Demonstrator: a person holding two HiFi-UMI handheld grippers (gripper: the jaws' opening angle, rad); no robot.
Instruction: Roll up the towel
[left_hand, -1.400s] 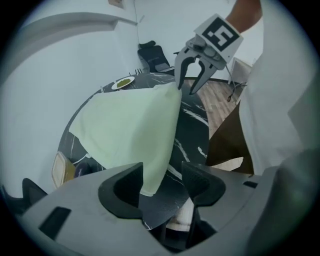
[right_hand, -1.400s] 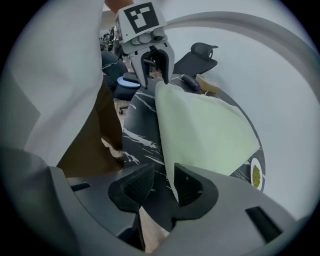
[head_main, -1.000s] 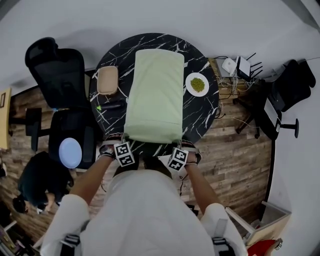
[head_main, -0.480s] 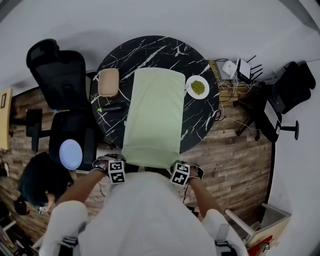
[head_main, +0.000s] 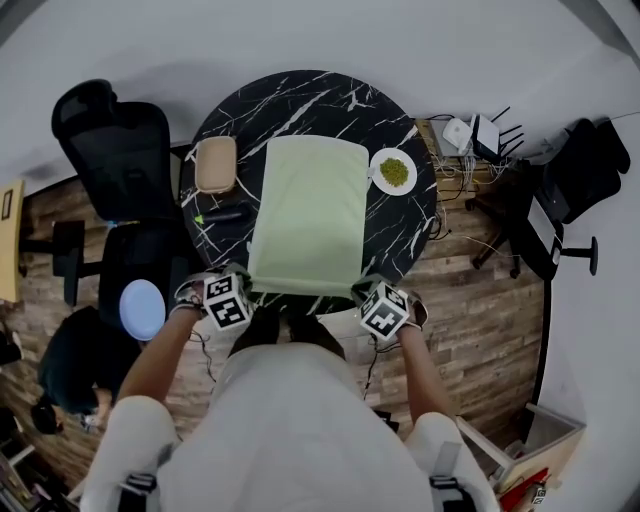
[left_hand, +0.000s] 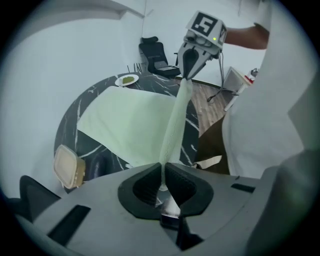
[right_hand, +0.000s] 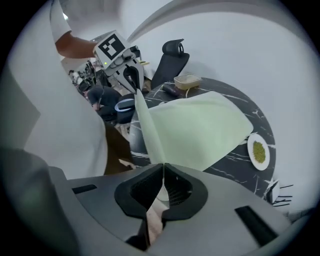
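Since a second ago the towel (head_main: 308, 215) has been drawn back toward the person. Its far short edge was then close to the far edge of the table (head_main: 300, 95) and now lies well short of it, with bare marble beyond. The two grippers also sit wider apart at the near edge.

The towel's long axis runs from the near edge toward the far edge, across the middle of the round table, and its far end lies flat on the marble. Its near short edge is stretched taut between the two tools and raised off the table.

The left gripper (left_hand: 162, 181) has its jaws pressed together on the near left corner. The right gripper (right_hand: 162, 174) pinches the near right corner the same way.

A plate (head_main: 394, 171) of something green stands at the right edge, near the towel's far right corner. A beige lidded box (head_main: 215, 162) and a slim dark object (head_main: 225, 213) lie toward the left edge.

The pinched corners are buried between the pads. The person's torso covers what lies below the near edge. What the green stuff on the plate is cannot be made out.
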